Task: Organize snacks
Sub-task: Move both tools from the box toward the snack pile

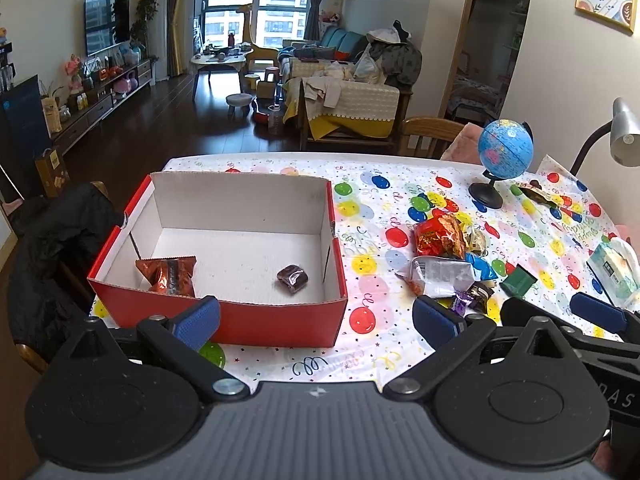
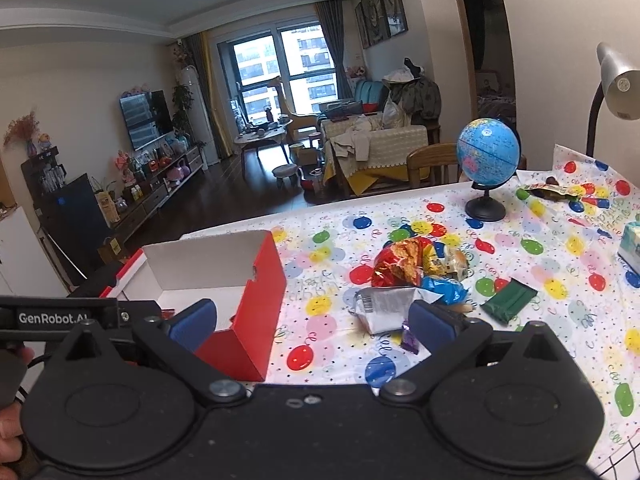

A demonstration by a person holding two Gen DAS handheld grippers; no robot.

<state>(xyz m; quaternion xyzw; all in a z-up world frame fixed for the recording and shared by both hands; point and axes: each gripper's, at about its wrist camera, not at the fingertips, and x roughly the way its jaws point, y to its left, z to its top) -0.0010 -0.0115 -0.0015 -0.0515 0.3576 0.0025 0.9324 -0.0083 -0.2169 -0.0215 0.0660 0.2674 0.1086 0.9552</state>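
Two snacks lie in the red box; the snack pile waits beside it on the worktop, so most remains. Left gripper and right gripper both gape wide, empty

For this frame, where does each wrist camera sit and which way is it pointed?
Left wrist: on the left gripper, low over the near table edge, facing the red box; its own blue-padded fingers show, wide apart, empty.
Right wrist: on the right gripper, right of the box, facing the snack pile; its own fingers show, also apart, and a bit of the person's hand at the left edge.
Shared: box, snack pile, green packet, globe, balloon tablecloth, living room beyond.
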